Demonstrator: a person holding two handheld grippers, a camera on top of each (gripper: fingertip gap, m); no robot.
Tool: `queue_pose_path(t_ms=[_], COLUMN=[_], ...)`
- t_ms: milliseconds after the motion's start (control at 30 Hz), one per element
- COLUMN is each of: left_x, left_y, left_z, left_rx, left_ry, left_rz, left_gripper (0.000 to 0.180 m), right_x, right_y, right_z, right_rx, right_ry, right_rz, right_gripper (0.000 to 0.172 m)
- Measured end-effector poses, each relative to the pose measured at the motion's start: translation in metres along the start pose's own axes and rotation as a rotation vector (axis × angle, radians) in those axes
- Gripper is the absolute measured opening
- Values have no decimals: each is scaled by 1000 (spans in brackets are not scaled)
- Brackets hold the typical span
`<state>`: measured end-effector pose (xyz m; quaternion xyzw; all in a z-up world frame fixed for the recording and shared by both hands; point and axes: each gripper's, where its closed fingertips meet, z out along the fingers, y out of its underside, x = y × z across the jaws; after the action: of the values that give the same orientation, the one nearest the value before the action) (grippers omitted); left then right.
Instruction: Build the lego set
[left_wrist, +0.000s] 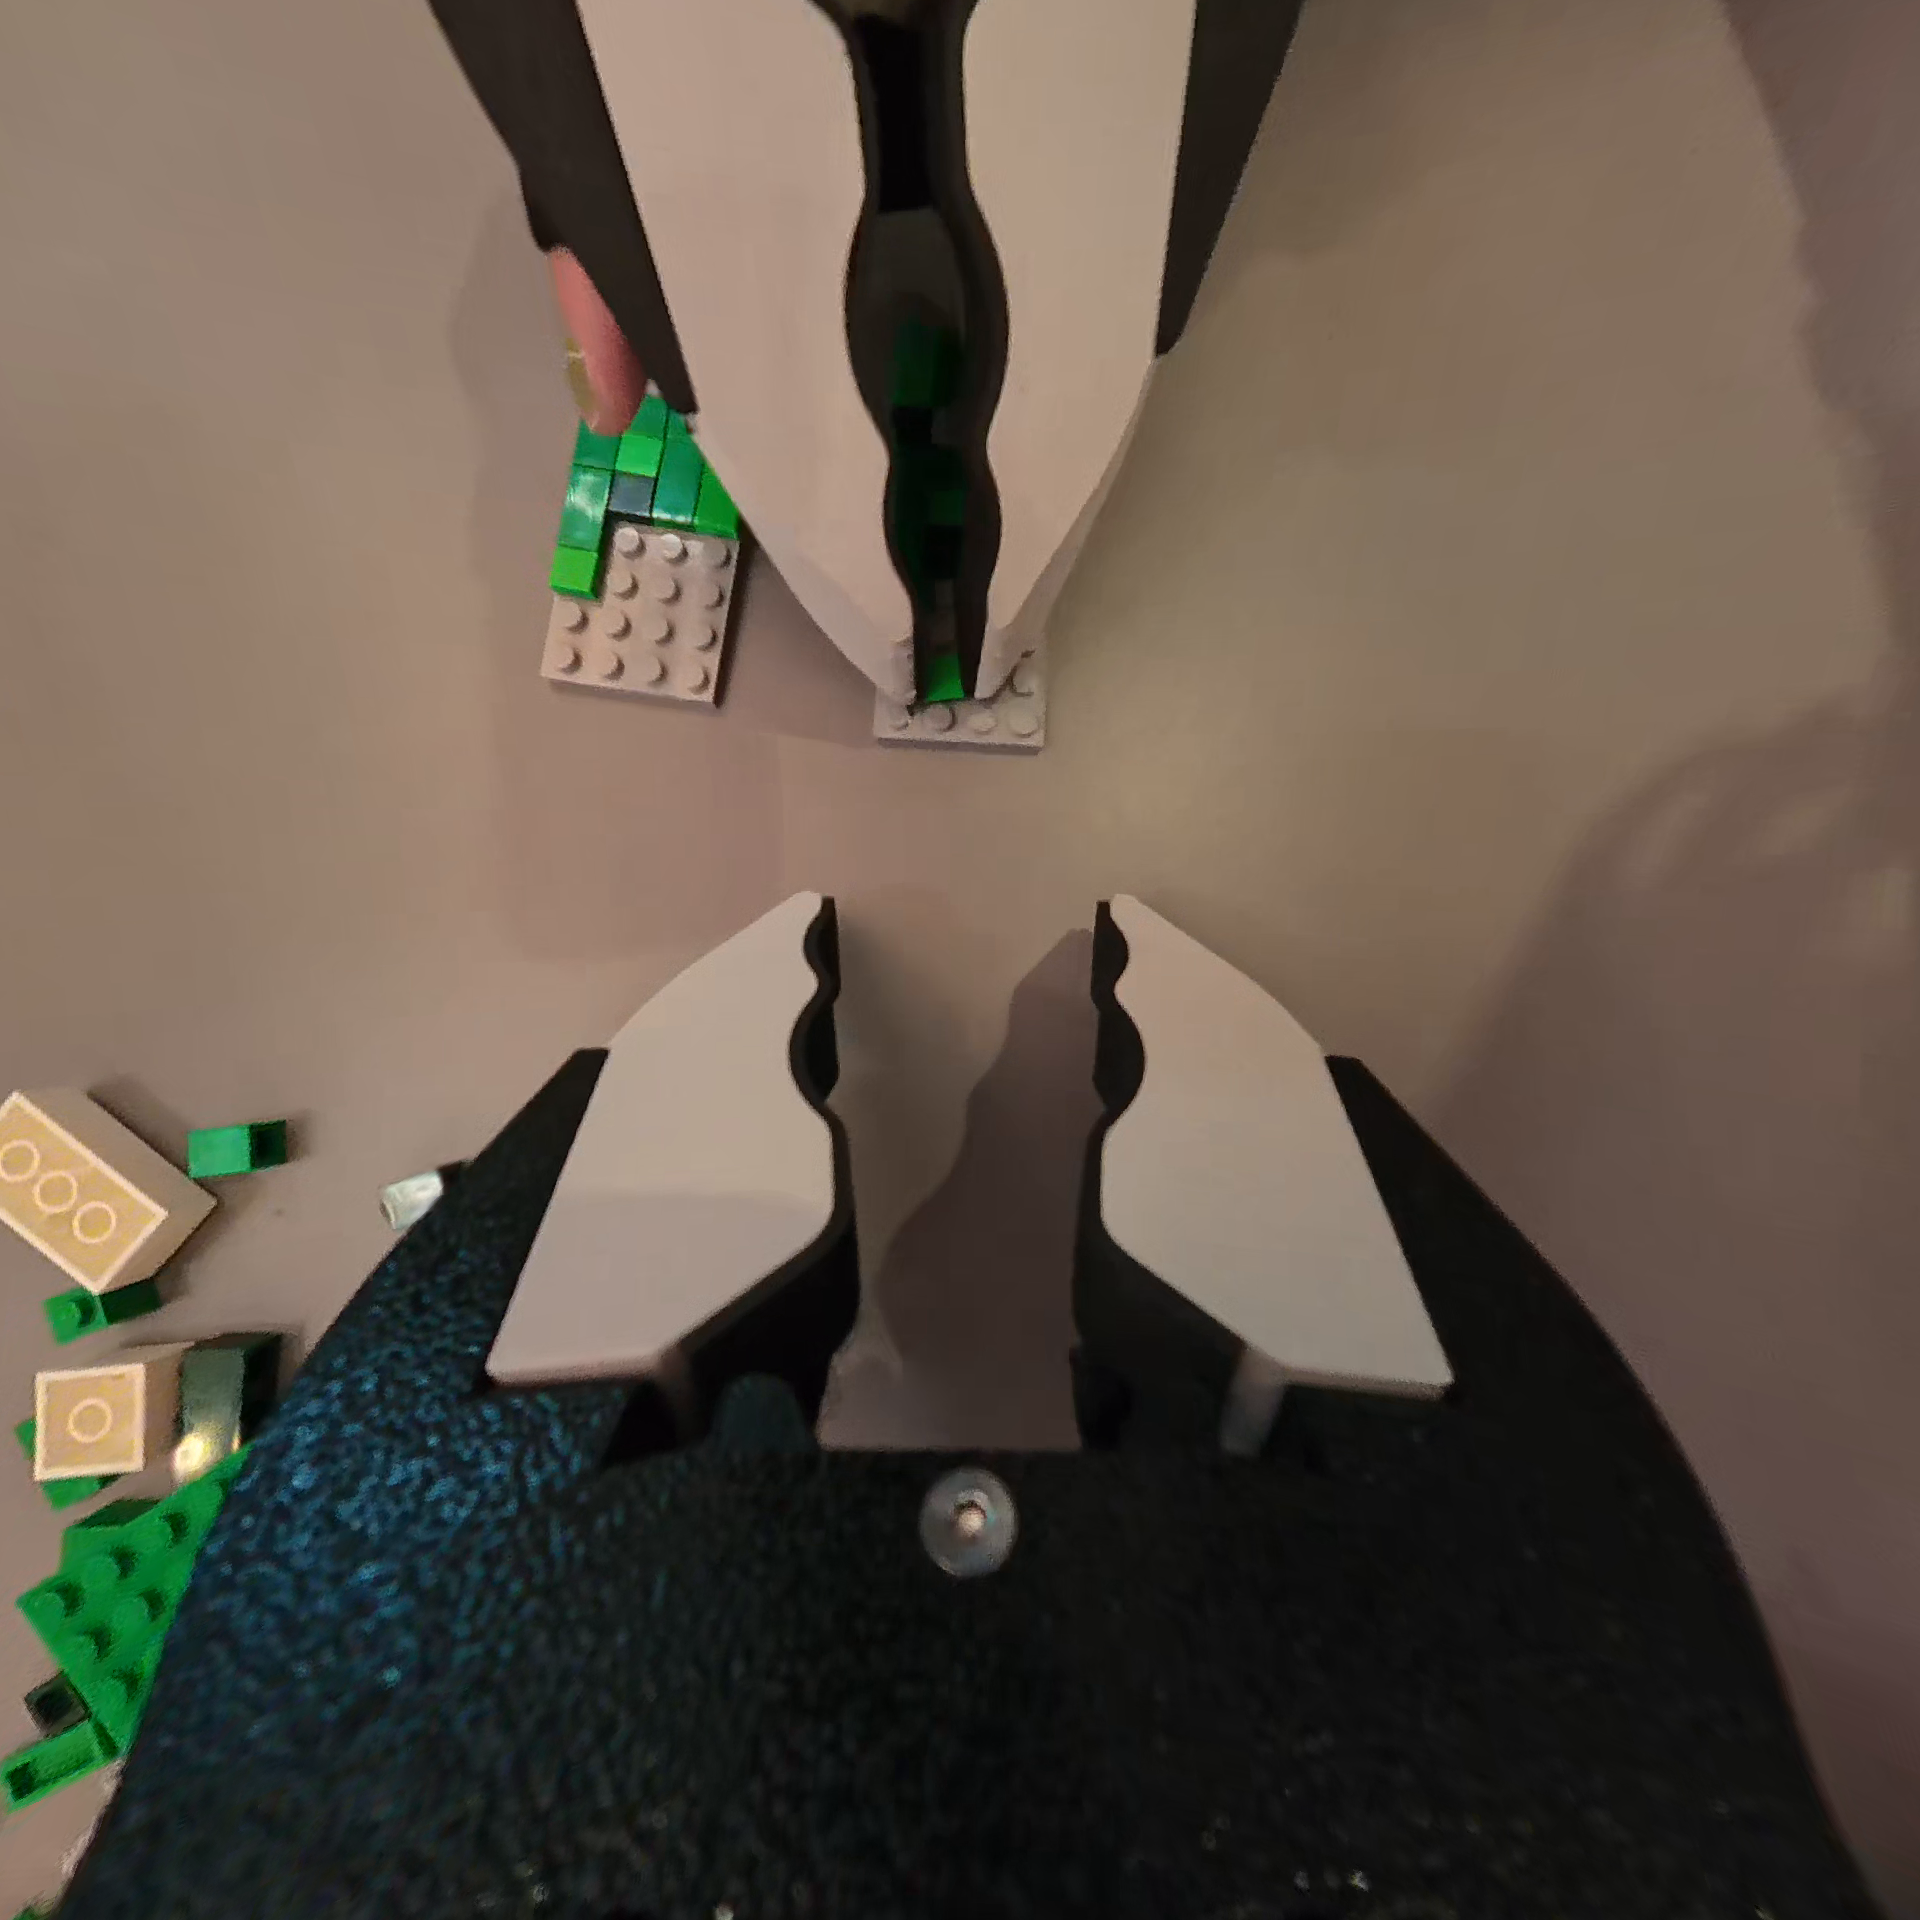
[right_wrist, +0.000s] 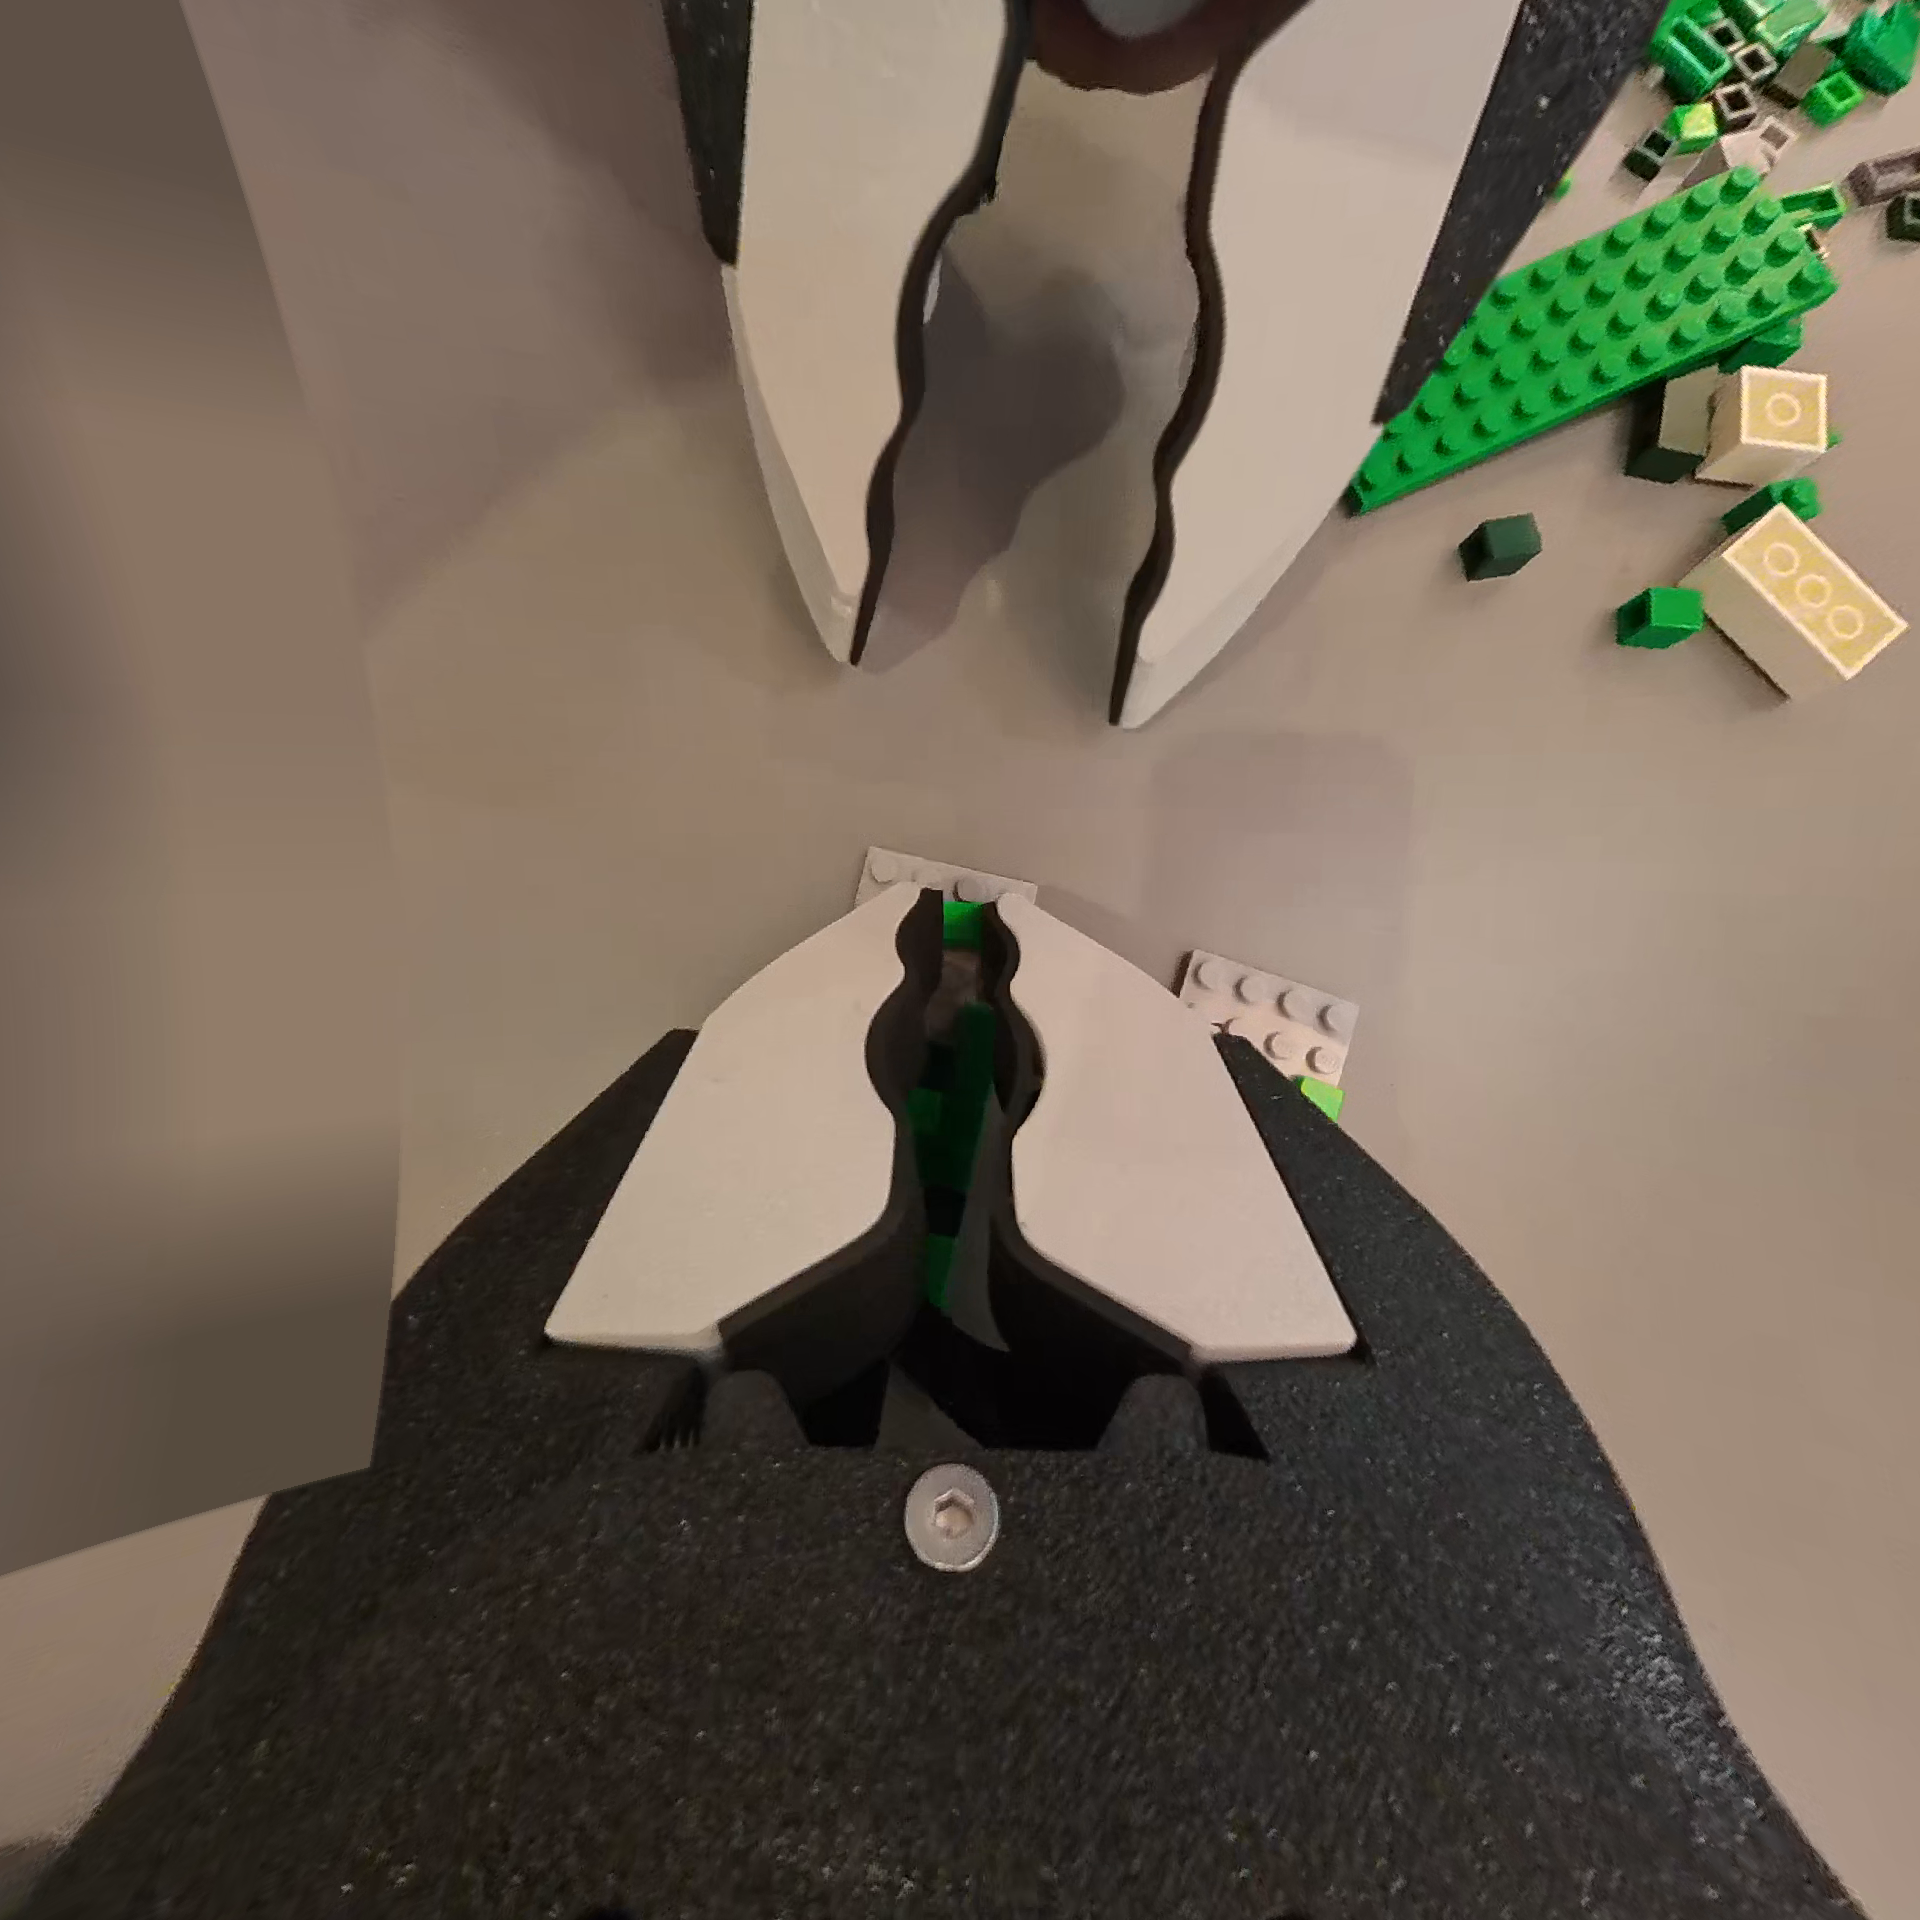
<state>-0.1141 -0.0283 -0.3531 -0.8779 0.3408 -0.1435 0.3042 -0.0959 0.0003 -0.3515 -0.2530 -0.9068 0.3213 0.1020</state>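
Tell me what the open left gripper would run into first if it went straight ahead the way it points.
Bare table first, then probably the right gripper, whose tips face the left gripper head-on, closed on a small green brick over a grey studded plate. Depth and height are unclear, so it might meet the plate's edge instead.

Light: dim, warm, from overhead.
Shadows: soft, on the table (left_wrist: 1351, 623).
Blur: slight; edges bend strongly.

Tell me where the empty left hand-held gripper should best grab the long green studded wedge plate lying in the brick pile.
Probably the long green studded wedge plate is best pinched across its narrow width at the tapered end, coming from above: it is thin and its open-side long edge is free, while beige bricks crowd the other side.
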Motion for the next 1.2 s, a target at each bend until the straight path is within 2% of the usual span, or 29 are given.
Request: queue_pose_path(t_ms=[200, 367, 500, 600, 700, 900, 967, 1200], left_x=[-5, -5, -5, -3, 3, 3, 5, 5], left_y=[-23, -26, -27, -27, -27, -28, -30, -30], left_z=[11, 26, 29, 30, 31, 31, 32, 30], left_rx=[78, 12, -36, -62, -90, -133, -123, 5], left_ry=[-25, -9, 14, 6, 22, 16, 16, -27], left_rz=[45, 83, 46, 71, 111, 109, 118, 164], left_gripper=[48, 49, 49, 48, 39, 39, 32, 31], right_x=[1, -1, -2, 0, 2, 2, 3, 1], right_y=[0, 6, 4, 1, 2, 4, 6, 5], right_z=[-14, -23, -27, -26, -25, -20, -17, -15], right_rx=[52, 76, 118, 137, 137, 122, 106, 95], right_ry=[137, 217, 256, 261, 265, 258, 263, 249], right_rz=[-55, -46, -31, -5, 18, 26, 17, 6], right_gripper=[6, 6, 6, 6, 6, 6, 6, 6])
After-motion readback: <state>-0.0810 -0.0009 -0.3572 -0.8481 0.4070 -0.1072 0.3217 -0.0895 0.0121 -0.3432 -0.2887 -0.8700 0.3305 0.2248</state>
